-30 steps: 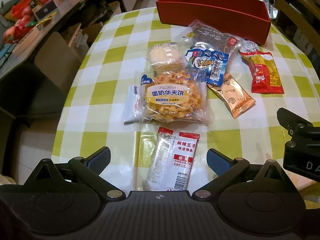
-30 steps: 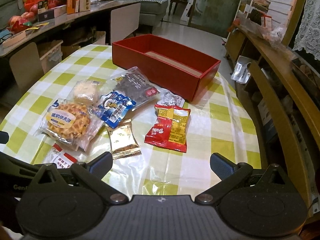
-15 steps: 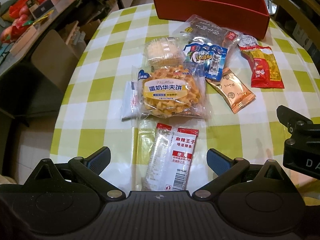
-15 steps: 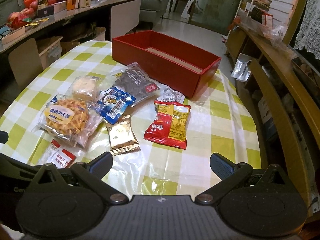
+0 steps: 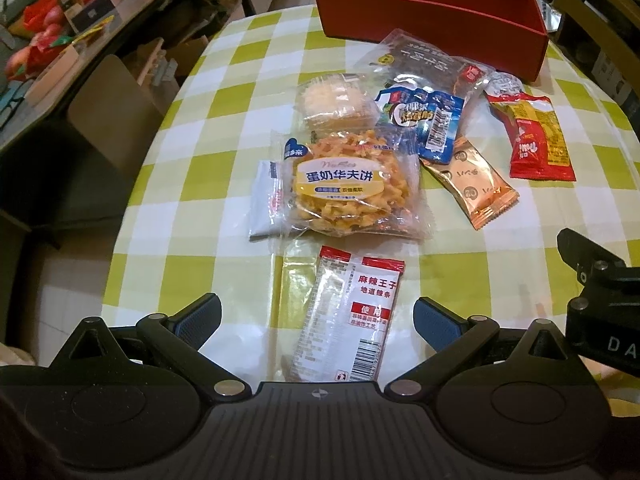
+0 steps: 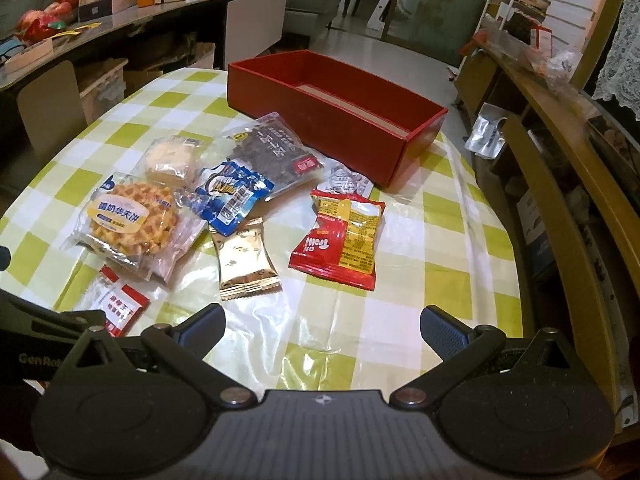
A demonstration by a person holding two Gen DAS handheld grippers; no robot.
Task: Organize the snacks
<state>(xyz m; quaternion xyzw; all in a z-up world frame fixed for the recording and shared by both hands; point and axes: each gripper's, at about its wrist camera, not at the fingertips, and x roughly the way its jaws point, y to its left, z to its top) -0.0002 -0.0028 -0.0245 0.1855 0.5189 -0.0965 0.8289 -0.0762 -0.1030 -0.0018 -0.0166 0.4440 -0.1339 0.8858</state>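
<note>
Red box (image 6: 340,120) sits beyond nine snack packets on my checked table (image 5: 200,168). Both my left gripper (image 5: 317,316) and right gripper (image 6: 322,322) gape wide, holding nothing.

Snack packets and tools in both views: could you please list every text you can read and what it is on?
"蛋奶华夫饼": waffle packet
"麻辣王子": spicy strip packet
"Trolli": red gummy packet
"DA": right tool, cut off
"GenRob": left tool, cut off
Blue packet, barcodes, fine print: unreadable.
</note>
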